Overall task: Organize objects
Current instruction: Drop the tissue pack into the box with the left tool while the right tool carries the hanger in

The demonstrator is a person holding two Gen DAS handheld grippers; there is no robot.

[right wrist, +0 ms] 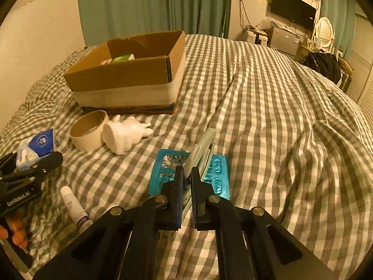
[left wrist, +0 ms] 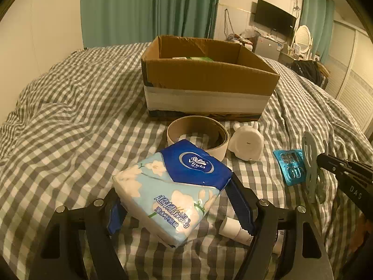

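Between the blue pads of the left gripper [left wrist: 177,200]: one tissue pack [left wrist: 172,186], blue and white with flower print, clamped across its width and lifted off the checked bedspread [left wrist: 70,116].

Between the narrowly set fingers of the right gripper [right wrist: 186,186]: one flat grey disc-shaped piece [right wrist: 201,149], pinched on edge and standing upright; what it is cannot be told.

Directly beneath the right gripper: one teal blister pack [right wrist: 163,170], flat on the bedspread.

Below and to the right of the left gripper: one white tube [left wrist: 235,229], lying on its side, partly hidden by the finger.

Just ahead of the left gripper: one tape roll [left wrist: 198,137], mostly bare cardboard core, lying flat; touching its right side, one white rabbit figurine [left wrist: 247,144], toppled over.

Beyond the roll and figurine: one open cardboard box [left wrist: 207,79], white band around its lower half, resting on the bedspread; a green-and-white item [right wrist: 123,57] shows inside.

Far background: green curtains [left wrist: 149,9], wall-mounted television [left wrist: 275,17].
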